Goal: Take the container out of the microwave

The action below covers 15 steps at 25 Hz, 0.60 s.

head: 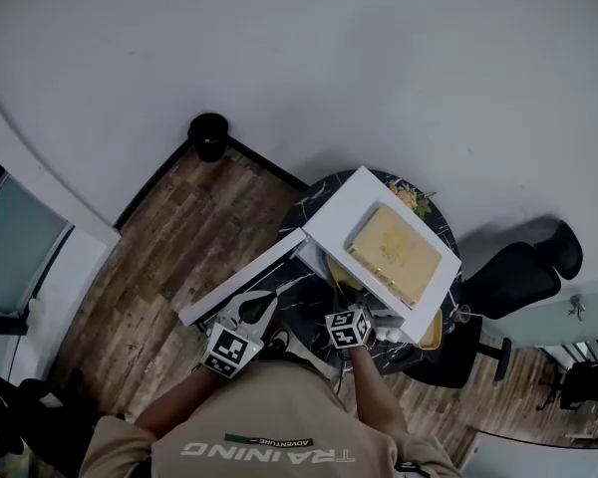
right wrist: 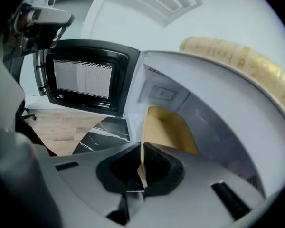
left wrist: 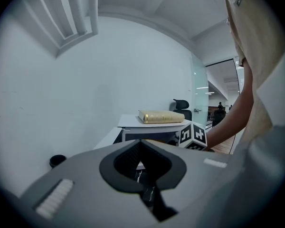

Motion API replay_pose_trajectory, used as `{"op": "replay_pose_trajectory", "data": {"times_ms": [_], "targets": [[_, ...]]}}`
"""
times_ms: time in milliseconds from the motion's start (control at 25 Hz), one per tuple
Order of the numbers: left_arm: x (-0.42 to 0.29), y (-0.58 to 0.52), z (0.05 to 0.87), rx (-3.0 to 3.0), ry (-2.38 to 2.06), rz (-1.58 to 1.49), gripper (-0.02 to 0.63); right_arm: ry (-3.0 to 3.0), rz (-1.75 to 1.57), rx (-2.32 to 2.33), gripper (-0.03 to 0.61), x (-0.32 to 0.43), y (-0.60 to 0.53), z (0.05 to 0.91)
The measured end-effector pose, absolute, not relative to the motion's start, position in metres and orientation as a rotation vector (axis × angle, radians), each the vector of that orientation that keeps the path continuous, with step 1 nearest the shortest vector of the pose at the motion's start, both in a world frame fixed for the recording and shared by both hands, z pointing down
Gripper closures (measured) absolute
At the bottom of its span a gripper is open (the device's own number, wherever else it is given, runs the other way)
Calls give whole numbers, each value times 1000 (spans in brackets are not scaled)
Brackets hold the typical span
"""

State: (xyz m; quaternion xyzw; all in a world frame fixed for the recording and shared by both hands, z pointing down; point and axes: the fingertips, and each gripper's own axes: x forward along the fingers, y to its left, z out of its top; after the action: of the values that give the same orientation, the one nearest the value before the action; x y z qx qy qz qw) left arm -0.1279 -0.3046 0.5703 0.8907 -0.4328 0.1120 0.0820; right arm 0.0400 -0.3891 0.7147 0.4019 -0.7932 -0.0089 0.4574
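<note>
The right gripper is clenched on the near rim of the yellow container, which stands inside the white microwave, whose door is open. The left gripper is closed on nothing, away from the oven. The step seems to be the grasp. Next comes a level pull outward, clear of the door, toward the marble desk.

A white box-shaped microwave sits on a round black marble table. Its door is open toward 8 o'clock, and a tan hardback book lies flat on top. At 6 o'clock, the right gripper meets the open front, where a yellow container edge shows. The left gripper is near the door. A black office chair stands at 3 o'clock.
</note>
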Motion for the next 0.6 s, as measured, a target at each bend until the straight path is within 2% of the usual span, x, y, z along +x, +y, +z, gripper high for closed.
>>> {"op": "replay_pose_trajectory", "data": {"times_ms": [320,600], "targets": [[-119,-291,598,2707,-1132,358,612,-1955,38,1090,569,34,-339,706],[-94,-266,590,2730,-1125,377,612,-1977,39,1089,569,52,-301,705]]}}
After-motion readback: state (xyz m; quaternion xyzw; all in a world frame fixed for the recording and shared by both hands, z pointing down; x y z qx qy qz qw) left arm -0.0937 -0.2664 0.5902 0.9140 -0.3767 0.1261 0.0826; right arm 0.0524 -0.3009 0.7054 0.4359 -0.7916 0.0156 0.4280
